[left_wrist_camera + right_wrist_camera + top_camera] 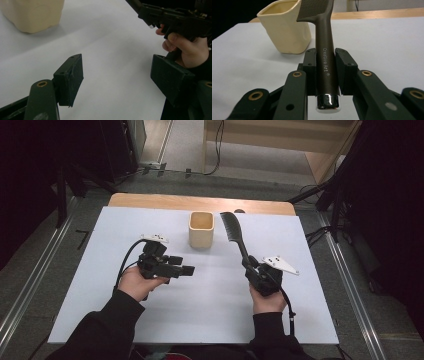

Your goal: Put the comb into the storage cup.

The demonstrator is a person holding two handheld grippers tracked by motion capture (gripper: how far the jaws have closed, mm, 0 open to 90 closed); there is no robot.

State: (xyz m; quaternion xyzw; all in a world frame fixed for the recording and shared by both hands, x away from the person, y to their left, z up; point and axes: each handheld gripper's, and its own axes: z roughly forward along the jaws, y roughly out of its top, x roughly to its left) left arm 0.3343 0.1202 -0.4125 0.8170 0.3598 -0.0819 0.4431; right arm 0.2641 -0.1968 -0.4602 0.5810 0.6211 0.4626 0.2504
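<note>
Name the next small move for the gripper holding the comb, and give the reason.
Probably swing the right hand-held gripper left so the black plastic comb comes over the cream square cup. The jaws already clamp the comb's handle, and the cup stands open just left of its toothed end.

Cup (201,230) stands on the counter (100,270), far centre. Comb (234,231) just right of it. Left tongs (189,269) nearer, left; right tongs (249,264) nearer, right.

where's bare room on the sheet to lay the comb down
Free: the white sheet between the two hands, and its left part beyond the left hand-held gripper. Crowded: the back middle, where the cream square cup stands beside the black plastic comb.
</note>
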